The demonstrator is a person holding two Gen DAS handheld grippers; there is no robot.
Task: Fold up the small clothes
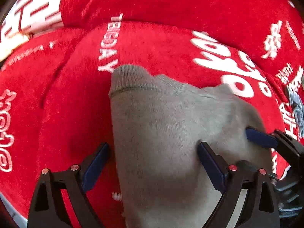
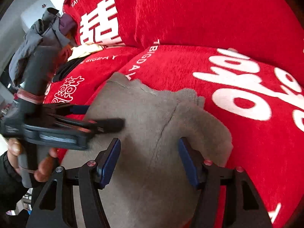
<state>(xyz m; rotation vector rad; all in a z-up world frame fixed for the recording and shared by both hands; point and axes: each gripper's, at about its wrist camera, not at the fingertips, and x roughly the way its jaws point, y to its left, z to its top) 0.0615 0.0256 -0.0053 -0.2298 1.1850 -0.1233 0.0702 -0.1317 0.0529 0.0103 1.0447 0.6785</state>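
Observation:
A grey sock (image 1: 161,123) lies flat on a red sofa seat cushion (image 1: 152,47) with white lettering, its seamed toe end pointing away from me. My left gripper (image 1: 153,161) hangs over the sock's near half with its jaws wide apart, the left pad at the sock's edge and the right pad resting on the fabric. My right gripper (image 2: 149,161) is also open above the sock (image 2: 152,123), one pad on either side of a crease. A blue pad (image 1: 260,137) of the right gripper touches the sock's right edge. The left gripper (image 2: 98,116) shows blurred in the right wrist view.
The red backrest (image 2: 209,9) rises behind the cushion. A heap of grey clothes (image 2: 43,38) and a pale yellow cloth (image 2: 85,50) lie at the sofa's far left. A blue-grey cloth (image 1: 297,106) sits at the right edge. A person's hand (image 2: 43,171) holds the left gripper's handle.

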